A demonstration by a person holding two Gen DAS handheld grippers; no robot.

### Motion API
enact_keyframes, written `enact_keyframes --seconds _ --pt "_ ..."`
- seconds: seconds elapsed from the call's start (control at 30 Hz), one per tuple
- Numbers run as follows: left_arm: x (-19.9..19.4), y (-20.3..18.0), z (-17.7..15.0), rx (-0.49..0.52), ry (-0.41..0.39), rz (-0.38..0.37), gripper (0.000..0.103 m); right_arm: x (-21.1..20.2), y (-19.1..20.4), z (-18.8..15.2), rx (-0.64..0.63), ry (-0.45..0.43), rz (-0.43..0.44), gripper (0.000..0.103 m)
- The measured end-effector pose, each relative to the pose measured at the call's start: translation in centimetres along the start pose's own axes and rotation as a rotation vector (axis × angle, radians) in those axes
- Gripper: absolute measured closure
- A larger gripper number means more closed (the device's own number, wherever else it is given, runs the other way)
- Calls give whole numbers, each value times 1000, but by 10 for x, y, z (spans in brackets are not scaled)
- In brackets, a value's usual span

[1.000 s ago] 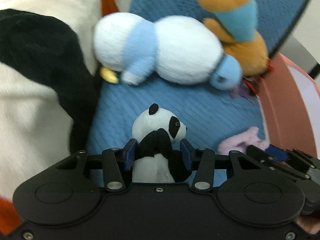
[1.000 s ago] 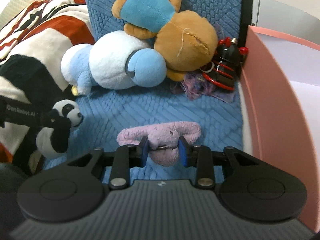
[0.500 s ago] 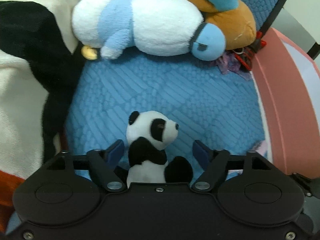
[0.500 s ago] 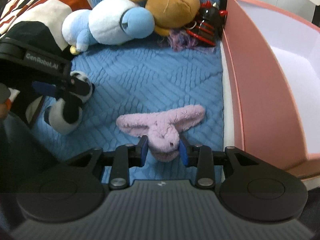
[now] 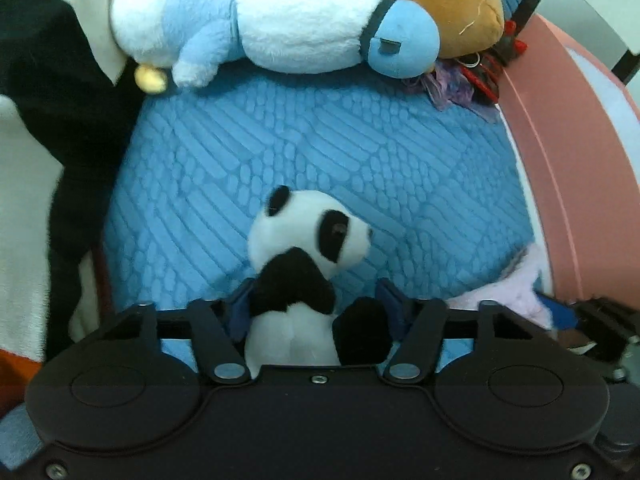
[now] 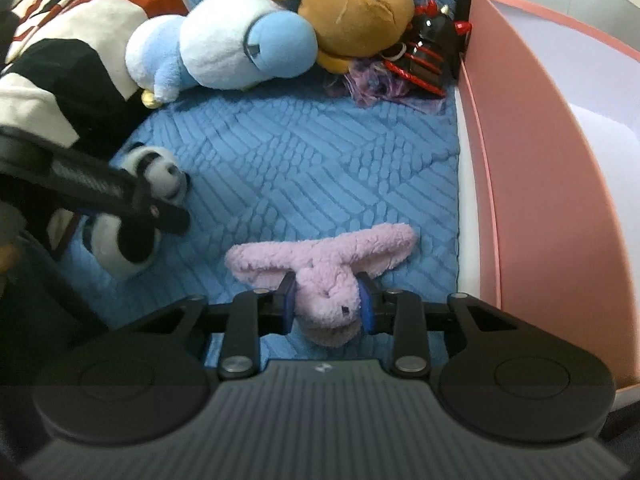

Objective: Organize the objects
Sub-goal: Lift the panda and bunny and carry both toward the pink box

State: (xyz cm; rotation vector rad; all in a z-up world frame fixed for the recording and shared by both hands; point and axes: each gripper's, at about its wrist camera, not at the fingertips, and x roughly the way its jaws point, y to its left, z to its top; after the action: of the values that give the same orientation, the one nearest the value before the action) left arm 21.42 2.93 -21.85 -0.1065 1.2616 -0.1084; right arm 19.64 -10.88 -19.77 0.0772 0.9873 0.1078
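A small panda plush (image 5: 308, 236) sits upright on the blue quilted mat (image 5: 320, 140), also seen as the panda (image 6: 160, 168) in the right wrist view. My left gripper (image 5: 316, 312) points steeply down over it, jaws closing, one blue pad on its arm and the other on its black foot. A pink long-eared plush (image 6: 320, 256) lies flat on the mat. My right gripper (image 6: 326, 304) is shut on its head and squeezes slightly tighter. One pink ear (image 5: 520, 280) shows at the right of the left wrist view.
A pink box (image 6: 532, 160) with a pale inside stands along the mat's right edge. At the far end lie a white and blue plush (image 6: 224, 48), a brown bear (image 6: 356, 8), a black and red toy (image 6: 428, 52) and purple fluff (image 6: 372, 80). A black, white and red blanket (image 6: 60, 72) borders the left.
The left jaws spread wide around the panda as it came down on the mat, then narrowed onto its lower body. Both grippers sank and drew back from the far plushes. The right kept the pink plush.
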Motion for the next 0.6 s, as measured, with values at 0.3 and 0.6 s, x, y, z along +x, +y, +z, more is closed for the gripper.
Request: enact_keyframes --seconds 0.3,0.6 --pt "-40 11 -6 -125 -68 -97 54 -37 1 11 19 -30 12 69" --pt "-107 1 -29 -166 -157 -159 54 -103 2 26 41 -96 33 69"
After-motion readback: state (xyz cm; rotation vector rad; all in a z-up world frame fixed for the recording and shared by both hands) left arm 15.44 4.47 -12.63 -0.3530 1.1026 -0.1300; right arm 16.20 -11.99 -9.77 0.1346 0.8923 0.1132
